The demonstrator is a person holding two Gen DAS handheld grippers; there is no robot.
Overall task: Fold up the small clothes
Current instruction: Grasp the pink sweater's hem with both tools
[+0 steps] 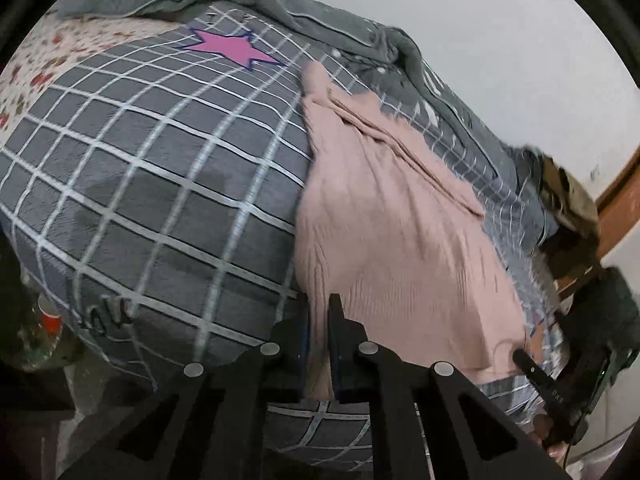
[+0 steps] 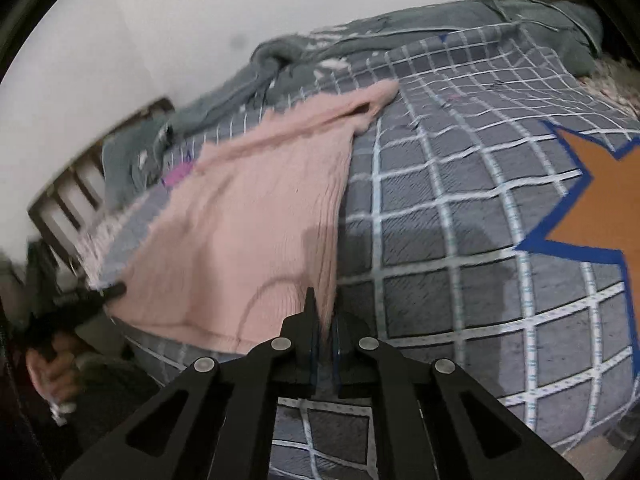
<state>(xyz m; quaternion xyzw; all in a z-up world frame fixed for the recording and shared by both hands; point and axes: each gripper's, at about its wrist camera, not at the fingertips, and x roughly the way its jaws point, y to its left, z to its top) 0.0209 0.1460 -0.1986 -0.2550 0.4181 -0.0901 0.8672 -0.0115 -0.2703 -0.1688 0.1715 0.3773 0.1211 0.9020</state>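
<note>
Grey checked bedspread (image 1: pixel 160 200) fills the frame, pink star (image 1: pixel 234 49) at eleven o'clock; right view shows an orange star (image 2: pixel 592 216) at three, rumpled grey blanket (image 2: pixel 280 60) at twelve.

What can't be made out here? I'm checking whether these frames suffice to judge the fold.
- Pink garment: its near hem is hidden behind the left gripper in the left wrist view.
- Its far end is blurred in the right wrist view.
- Right gripper: the fabric hides its fingertips.
</note>
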